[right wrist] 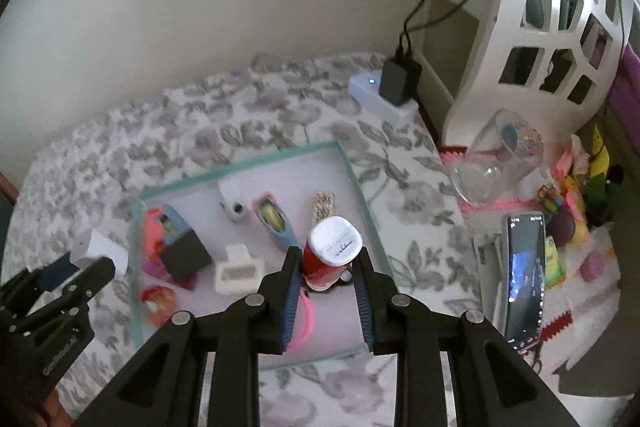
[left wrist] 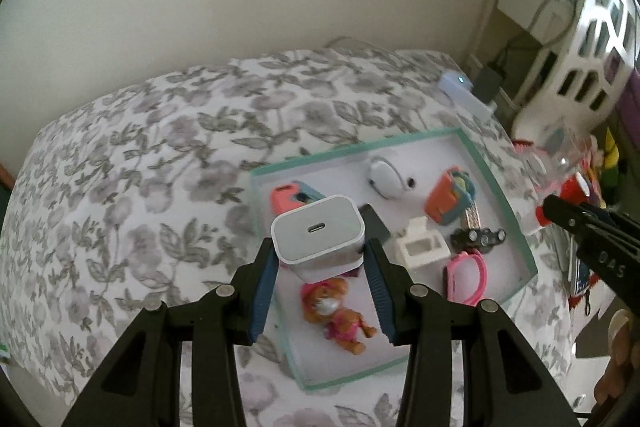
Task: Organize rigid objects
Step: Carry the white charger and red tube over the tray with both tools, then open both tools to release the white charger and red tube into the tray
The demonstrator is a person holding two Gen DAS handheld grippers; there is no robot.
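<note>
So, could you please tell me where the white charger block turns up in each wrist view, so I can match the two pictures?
Left wrist view: the white charger block sits centre frame, clamped between the left gripper fingers, above the tray.
Right wrist view: it shows at the far left edge, held outside the tray's left wall.
Shared landmark: the teal-rimmed tray.
</note>
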